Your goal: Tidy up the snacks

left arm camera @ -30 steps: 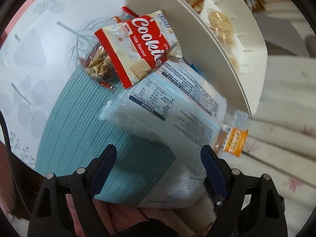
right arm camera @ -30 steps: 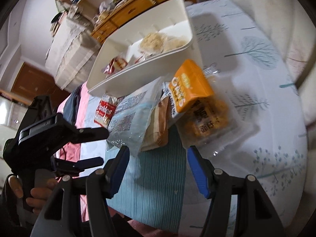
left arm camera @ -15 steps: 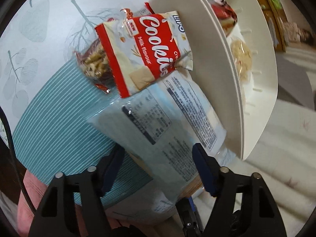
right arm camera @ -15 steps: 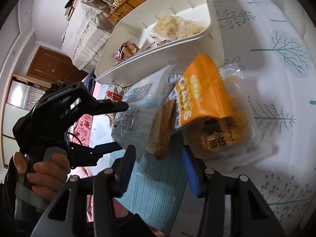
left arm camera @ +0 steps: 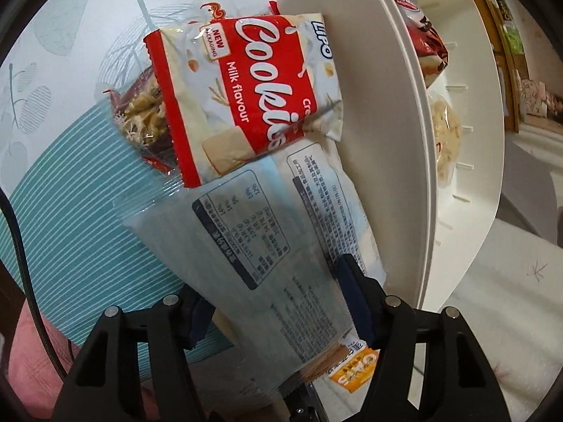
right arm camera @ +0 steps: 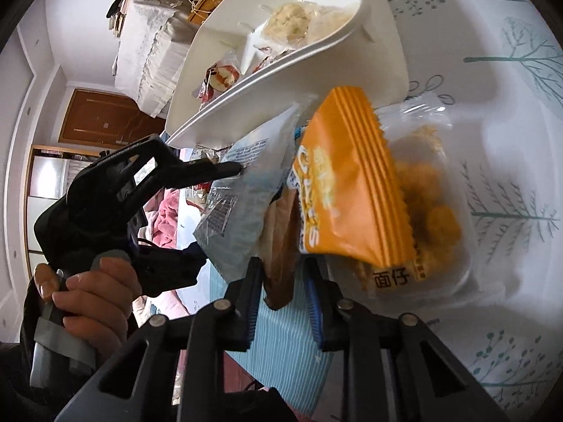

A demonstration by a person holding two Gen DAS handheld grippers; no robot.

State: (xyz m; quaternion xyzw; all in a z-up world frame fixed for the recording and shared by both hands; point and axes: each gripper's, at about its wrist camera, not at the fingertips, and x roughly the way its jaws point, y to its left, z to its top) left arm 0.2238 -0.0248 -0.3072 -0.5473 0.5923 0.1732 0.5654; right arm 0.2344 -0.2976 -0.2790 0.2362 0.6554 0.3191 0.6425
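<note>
A pale blue packet lies printed side up against the white divided tray. My left gripper is closing on it, one finger on top and the other hidden beneath. The right wrist view shows the same grip by the left gripper on the blue packet. A thin brown packet stands between the fingers of my right gripper, whose jaws are closing and touching it on both sides. An orange packet leans over a clear tub of yellow snacks. A red-and-white Cookies bag overlaps a clear noodle-snack pack.
The white tray holds a red packet and a bag of pale puffs. A teal striped mat covers part of the leaf-print tablecloth. A person's hand grips the left tool's handle. Furniture stands behind.
Both grippers came down and closer to the pile while their jaws narrowed. The left now straddles the blue packet and has rolled; the right has closed in around the brown packet.
</note>
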